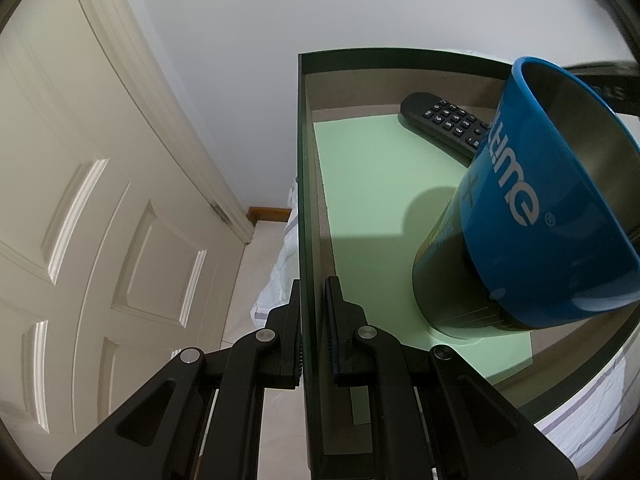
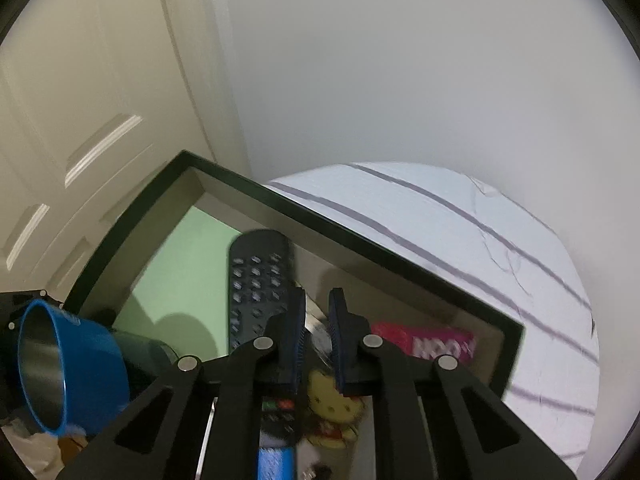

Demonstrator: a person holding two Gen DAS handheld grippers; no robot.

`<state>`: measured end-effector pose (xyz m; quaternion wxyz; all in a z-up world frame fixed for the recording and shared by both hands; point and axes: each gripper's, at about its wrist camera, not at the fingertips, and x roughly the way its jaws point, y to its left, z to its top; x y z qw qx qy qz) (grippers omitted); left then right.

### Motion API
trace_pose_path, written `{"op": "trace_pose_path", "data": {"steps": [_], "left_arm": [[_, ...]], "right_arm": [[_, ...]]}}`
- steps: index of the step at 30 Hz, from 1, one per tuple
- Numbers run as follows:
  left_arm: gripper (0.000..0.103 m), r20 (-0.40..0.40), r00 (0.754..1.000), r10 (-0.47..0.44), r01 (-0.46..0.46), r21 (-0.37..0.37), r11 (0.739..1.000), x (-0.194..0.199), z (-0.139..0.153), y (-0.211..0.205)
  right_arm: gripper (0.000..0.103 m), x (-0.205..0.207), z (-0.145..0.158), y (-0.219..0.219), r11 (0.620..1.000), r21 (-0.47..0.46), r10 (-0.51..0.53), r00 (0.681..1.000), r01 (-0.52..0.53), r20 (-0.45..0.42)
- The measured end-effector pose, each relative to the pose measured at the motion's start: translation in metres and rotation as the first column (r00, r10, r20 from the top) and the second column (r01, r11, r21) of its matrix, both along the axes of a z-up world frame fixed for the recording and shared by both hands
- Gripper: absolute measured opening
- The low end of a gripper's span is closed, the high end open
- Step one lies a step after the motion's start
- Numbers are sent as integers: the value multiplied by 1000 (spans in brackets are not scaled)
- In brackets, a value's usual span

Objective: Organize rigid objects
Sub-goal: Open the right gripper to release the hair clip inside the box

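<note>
A black-rimmed box (image 1: pixel 303 168) with a green floor rests on striped bedding. My left gripper (image 1: pixel 313 292) is shut on its near left wall, one finger inside and one outside. Inside the box a blue cup (image 1: pixel 532 216) with white lettering leans tilted on a dark can (image 1: pixel 444 280), and a black remote (image 1: pixel 444 120) lies behind them. My right gripper (image 2: pixel 317 300) hangs over the box (image 2: pixel 360 249) beside the remote (image 2: pixel 256 276), its fingers nearly together. A blurred pale thing shows in the slit; I cannot tell if it is gripped. A yellow toy figure (image 2: pixel 330 404) lies below.
A pink packet (image 2: pixel 424 344) lies in the box's right corner. The blue cup (image 2: pixel 60 364) sits at the far left of the right wrist view. A cream panelled door (image 1: pixel 100 220) and white wall stand behind. White sheet with grey stripes (image 2: pixel 460 240) spreads beyond the box.
</note>
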<state>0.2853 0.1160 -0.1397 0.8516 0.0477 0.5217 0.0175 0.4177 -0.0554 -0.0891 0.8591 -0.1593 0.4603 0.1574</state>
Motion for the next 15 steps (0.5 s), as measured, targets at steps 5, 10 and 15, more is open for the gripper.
{"op": "trace_pose_path", "data": {"steps": [5,10,15], "left_arm": [[7,2,1000,1,-1,0,1000,-1,-1,0],[7,2,1000,4,-4,3,1000,-1,-1,-2],[7,-1,1000,5,-5,-3,1000,0,0,-3]], "right_arm": [[36,-25,7,-36,997,-51,-55,998,55,-15],[41,-43,-19,-52,986,-154,-71,994,58,-80],[41,-42,-34,-38,976,-197,-108,991,90,-84]]}}
